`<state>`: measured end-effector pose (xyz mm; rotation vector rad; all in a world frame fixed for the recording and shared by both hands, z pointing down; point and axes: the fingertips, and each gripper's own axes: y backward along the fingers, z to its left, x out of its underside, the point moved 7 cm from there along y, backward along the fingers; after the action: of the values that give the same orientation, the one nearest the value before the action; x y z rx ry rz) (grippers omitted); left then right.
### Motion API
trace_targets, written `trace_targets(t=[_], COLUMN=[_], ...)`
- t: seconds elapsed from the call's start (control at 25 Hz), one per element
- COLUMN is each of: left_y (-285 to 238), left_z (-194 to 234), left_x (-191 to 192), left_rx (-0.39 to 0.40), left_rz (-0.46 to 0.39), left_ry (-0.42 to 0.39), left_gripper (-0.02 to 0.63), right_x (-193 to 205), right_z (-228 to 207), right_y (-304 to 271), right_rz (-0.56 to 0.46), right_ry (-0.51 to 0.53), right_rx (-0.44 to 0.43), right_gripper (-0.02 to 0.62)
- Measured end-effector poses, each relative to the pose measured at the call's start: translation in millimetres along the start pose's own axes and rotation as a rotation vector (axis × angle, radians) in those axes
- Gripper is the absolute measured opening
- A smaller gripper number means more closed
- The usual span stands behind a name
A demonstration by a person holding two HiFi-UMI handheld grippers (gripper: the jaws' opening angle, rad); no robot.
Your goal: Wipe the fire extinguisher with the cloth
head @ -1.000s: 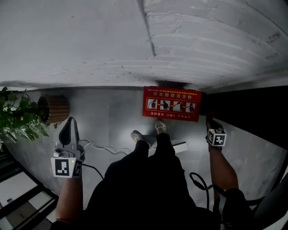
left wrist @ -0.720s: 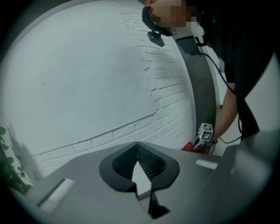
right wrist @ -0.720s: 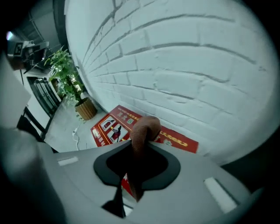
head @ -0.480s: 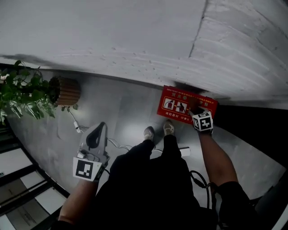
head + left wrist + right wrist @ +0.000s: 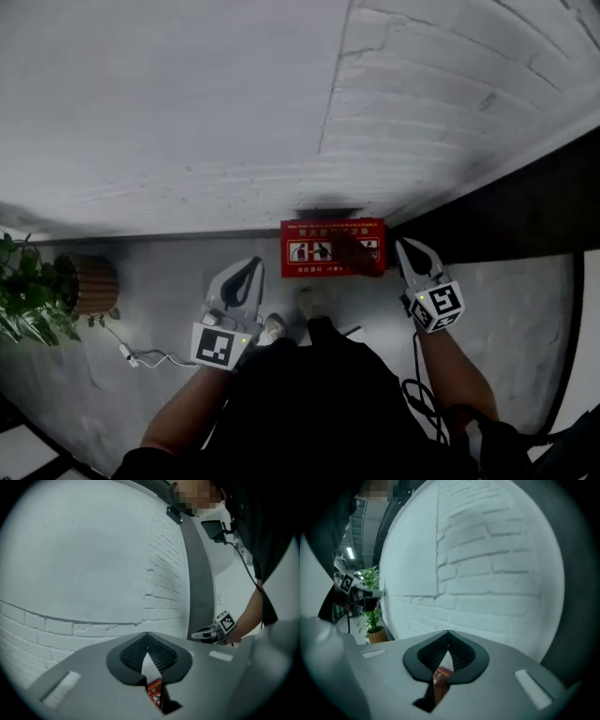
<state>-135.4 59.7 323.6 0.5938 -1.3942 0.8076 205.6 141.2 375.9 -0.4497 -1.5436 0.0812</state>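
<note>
At the floor's far edge, tight against the white brick wall, sits the red extinguisher box, pictograms on its face. Left gripper is just left of the box, jaws pressed together, nothing between them. Right gripper is just right of the box, jaws likewise clamped together, empty. Both point at the wall. Potted plant stands at the floor's left edge, with a white cable near it.
</note>
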Motion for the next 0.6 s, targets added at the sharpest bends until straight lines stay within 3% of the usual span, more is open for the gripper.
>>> trace_targets(t=[0.12,0.32,0.44,0.6], left_y=[-27,-32,-32,-18], left_z=[9,24,26,41], left_x=[4,9,5,13], left_rx=[0.044,-0.015,-0.015,-0.082], left_rz=[-0.060,-0.031,-0.027,0.032], left_ry=[0.005,-0.023,-0.068,-0.086], left_gripper=[0.000,0.000,0.000,0.000], right_x=[-34,-6,4,21], right_z=[-2,-14,-19,-12], right_y=[38,49,51,39], right_rz=[-0.097,-0.073,-0.066,-0.014], right_ry=[-0.021,-0.168,-0.185,-0.188], right_rx=[0.126,0.250,0.284,0.264], right_gripper=[0.002,0.002,0.002,0.000])
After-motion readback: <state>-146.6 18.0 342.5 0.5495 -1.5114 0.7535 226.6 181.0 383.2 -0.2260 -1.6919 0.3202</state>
